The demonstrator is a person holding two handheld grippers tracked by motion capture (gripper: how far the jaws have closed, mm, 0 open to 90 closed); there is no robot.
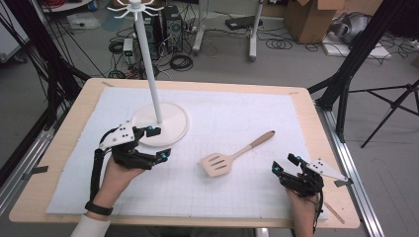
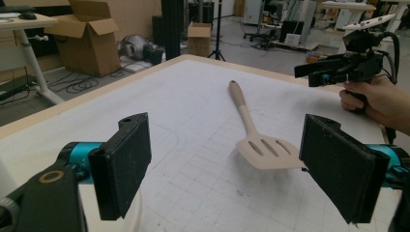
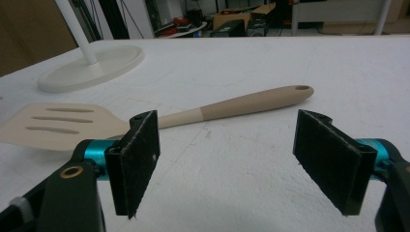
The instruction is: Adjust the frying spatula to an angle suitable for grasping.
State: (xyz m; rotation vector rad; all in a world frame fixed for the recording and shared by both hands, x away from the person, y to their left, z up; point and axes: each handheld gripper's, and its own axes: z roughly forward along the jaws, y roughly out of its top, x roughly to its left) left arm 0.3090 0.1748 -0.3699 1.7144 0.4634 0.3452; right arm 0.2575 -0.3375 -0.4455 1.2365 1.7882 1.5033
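L gripper (image 1: 154,143) was spread wide, empty, near table's left edge by the stand base (image 1: 170,126). Spatula (image 1: 232,155) lay mid-table, untouched. R gripper (image 1: 285,165) spread, empty, near front-right corner. Prob pre-grasp; next: close on handle.

bare tabletop (image 1: 237,106) lies open from 12 to 3 o'clock of the spatula (image 1: 232,155); the stand's base (image 1: 165,123) and pole (image 1: 148,64) block the 10 o'clock side, just beside the left hand-held gripper (image 1: 155,144)
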